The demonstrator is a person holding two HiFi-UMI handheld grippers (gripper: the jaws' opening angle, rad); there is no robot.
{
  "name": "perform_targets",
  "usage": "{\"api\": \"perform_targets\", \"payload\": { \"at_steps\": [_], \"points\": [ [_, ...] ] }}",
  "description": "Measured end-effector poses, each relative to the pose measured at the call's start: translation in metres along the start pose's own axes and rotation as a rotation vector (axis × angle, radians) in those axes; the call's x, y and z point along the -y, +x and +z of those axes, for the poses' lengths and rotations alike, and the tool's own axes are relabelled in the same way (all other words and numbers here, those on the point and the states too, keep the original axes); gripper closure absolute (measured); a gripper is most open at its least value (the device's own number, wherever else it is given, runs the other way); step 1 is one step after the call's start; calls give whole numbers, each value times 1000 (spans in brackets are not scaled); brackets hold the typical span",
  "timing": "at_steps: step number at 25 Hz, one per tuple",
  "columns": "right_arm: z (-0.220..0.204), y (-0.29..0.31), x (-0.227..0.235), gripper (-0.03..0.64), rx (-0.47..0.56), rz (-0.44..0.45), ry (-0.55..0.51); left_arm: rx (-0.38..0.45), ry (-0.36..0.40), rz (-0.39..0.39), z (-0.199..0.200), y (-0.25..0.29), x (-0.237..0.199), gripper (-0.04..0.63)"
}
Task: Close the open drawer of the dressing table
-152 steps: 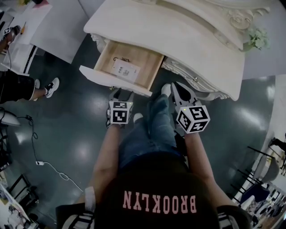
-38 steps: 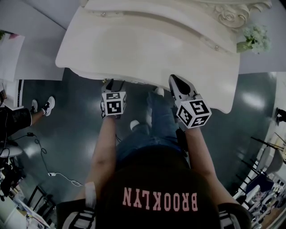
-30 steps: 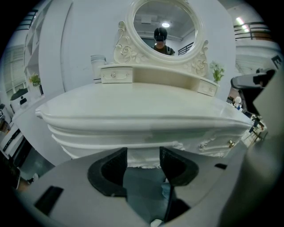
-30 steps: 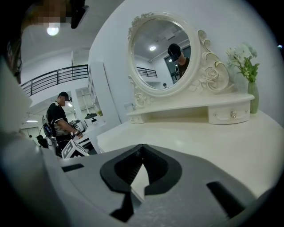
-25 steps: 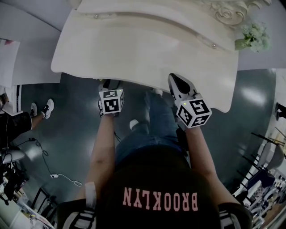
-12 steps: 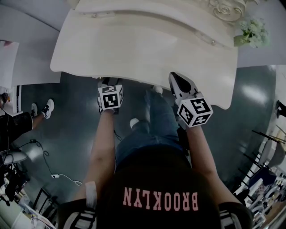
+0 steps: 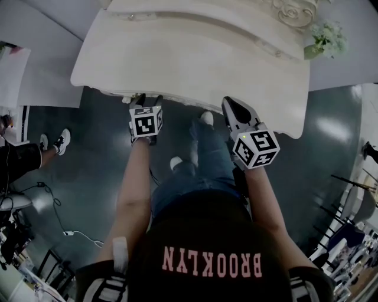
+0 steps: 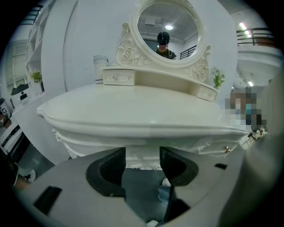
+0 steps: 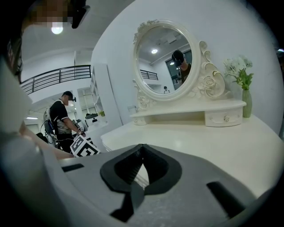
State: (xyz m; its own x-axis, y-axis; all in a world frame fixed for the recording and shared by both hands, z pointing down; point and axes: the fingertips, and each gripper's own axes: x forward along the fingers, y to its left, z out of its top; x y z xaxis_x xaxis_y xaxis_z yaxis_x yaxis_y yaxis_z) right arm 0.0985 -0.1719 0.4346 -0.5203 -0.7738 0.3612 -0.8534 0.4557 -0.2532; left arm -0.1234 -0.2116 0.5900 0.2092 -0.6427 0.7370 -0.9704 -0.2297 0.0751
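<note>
A bystander's shoe rests on the floor left of the dressing table. The person's cap reads "BROOKLYN". The left tool, jaws apart and empty, faces the shut drawer under the worktop's front edge; the right tool, closed, hovers at that edge.

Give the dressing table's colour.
The table is cream white; head view shows it best.

Dressing table top overhangs its front in head view, hiding the drawer; mirror frame cut by top edge; bystander cropped at left edge. Left gripper view: drawer seam behind jaws unreadable.
</note>
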Motion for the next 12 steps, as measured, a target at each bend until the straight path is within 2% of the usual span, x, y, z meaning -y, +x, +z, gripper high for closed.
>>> {"api": "perform_targets", "payload": {
  "at_steps": [12],
  "points": [
    [-5, -18, -36, 620, 22, -1, 1, 62, 10, 5, -9, -46, -8, 374]
  ]
}}
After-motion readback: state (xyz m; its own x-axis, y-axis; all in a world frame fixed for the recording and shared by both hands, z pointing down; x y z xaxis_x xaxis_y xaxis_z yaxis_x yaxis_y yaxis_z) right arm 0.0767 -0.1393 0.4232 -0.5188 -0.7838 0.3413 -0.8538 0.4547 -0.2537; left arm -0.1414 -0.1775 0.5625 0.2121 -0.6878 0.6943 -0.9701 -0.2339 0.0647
